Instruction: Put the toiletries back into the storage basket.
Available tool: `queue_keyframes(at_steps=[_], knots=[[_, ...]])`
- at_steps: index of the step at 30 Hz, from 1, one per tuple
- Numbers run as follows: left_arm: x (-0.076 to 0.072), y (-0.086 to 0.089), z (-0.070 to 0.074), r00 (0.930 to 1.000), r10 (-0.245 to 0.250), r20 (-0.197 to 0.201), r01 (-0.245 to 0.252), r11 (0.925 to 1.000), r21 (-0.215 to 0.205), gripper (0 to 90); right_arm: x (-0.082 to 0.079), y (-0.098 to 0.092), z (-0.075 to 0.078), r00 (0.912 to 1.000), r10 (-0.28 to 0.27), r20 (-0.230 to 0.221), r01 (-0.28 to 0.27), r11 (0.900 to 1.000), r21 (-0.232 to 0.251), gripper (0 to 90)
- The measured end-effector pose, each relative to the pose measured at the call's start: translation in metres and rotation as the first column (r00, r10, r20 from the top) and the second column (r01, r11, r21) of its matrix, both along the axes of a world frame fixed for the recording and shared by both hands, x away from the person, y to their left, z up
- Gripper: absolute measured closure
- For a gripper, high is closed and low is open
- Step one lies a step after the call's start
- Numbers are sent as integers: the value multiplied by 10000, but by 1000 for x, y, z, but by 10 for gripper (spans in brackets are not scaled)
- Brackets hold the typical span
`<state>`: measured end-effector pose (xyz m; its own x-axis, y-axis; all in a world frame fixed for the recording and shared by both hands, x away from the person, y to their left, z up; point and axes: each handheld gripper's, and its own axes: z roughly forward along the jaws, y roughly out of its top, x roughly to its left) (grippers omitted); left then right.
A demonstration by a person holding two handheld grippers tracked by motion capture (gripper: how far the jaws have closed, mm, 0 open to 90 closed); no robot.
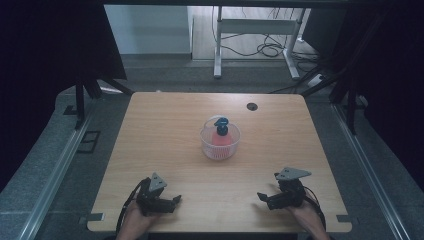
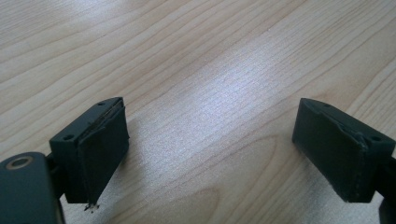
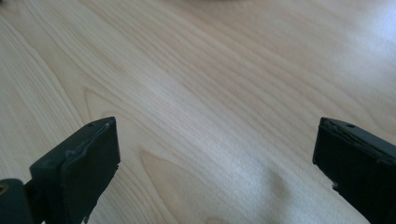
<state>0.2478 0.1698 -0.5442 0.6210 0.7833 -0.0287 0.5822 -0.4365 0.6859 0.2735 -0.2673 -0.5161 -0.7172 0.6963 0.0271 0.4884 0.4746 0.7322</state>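
High view alone shows the clear bowl (image 1: 220, 140) with a blue-capped red item mid-desk (image 1: 165, 125), well apart from left gripper (image 1: 176, 200) and right gripper (image 1: 261, 196); both gripper views show fingers (image 2: 100, 154) wide apart, empty, over bare wood.

**Colours and patterns on the bench**

The bench (image 1: 165, 150) is pale wood with a flowing brown grain. The clear bowl (image 1: 220, 142) has a white ribbed wall and holds a red-pink piece under a dark blue knob (image 1: 221, 123). Left tongs (image 1: 176, 201) and right tongs (image 1: 262, 197) are matt black, each with a grey three-cornered plate. The floor is grey.
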Motion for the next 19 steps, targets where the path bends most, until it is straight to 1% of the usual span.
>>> queue_keyframes(at_steps=[2, 9, 11, 13, 19], knots=[[0, 0, 0, 10000, 4, 0, -4, 10000, 1, 103, -1, 0, -5, 10000, 17, -78, -19, 9998, -175, 3], [0, 0, 0, 10000, 31, 5, -31, 10000, -31, 103, -4, 1, -21, 9995, 69, -299, -85, 9985, -534, 0], [0, 0, 0, 10000, 30, 4, -30, 10000, -28, 103, -5, 2, -25, 9995, 62, -309, -77, 9989, -459, 0], [0, 0, 0, 10000, 38, 4, -38, 10000, -42, 103, -6, 3, -27, 9999, 80, -125, -86, 9985, -543, 0], [0, -1, 0, 10000, 33, 5, -33, 10000, -19, 103, -6, 4, -27, 9999, 64, -121, -70, 9985, -543, 0]])
